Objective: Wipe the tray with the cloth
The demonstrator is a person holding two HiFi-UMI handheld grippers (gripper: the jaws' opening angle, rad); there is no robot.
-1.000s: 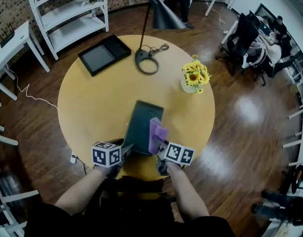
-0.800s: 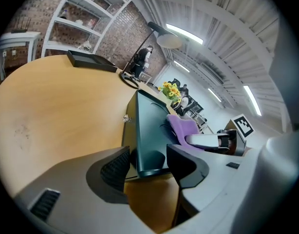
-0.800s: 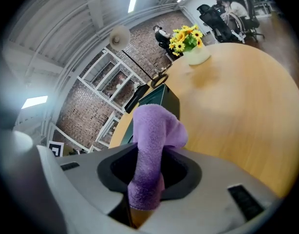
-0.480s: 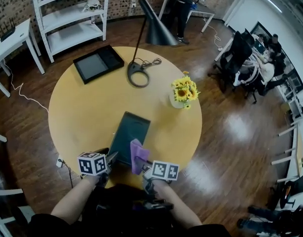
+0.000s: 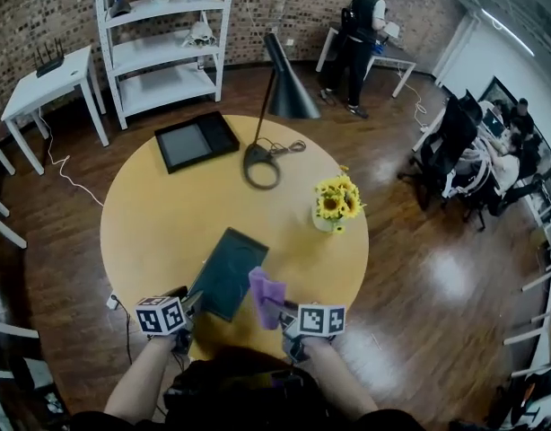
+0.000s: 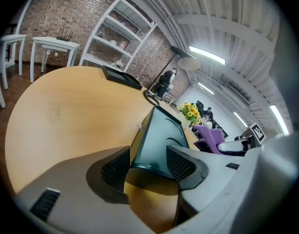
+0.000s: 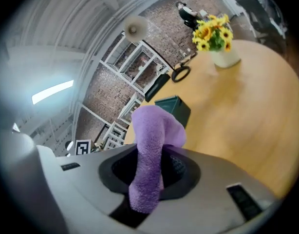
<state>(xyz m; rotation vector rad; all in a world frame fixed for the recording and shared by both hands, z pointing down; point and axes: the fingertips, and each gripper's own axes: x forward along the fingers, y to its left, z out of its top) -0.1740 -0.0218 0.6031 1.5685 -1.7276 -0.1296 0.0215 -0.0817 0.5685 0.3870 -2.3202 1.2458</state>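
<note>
A dark teal tray sits at the near side of the round yellow table. My left gripper has the tray's near end between its jaws, pads against it; that end hangs a little above the wood with a shadow under it. These jaws have just been opening slightly, the tray still between them. My right gripper is shut on a purple cloth, just right of the tray's near corner. The cloth stands up from the jaws, which have just been closing on it.
A vase of sunflowers stands right of the tray. Farther back are a black lamp's base and a flat black tray. Behind the table are a white shelf unit and a standing person.
The tray has come down from a steeper tilt and lies flatter. The right gripper has carried the cloth off the tray's right edge, back toward me.
</note>
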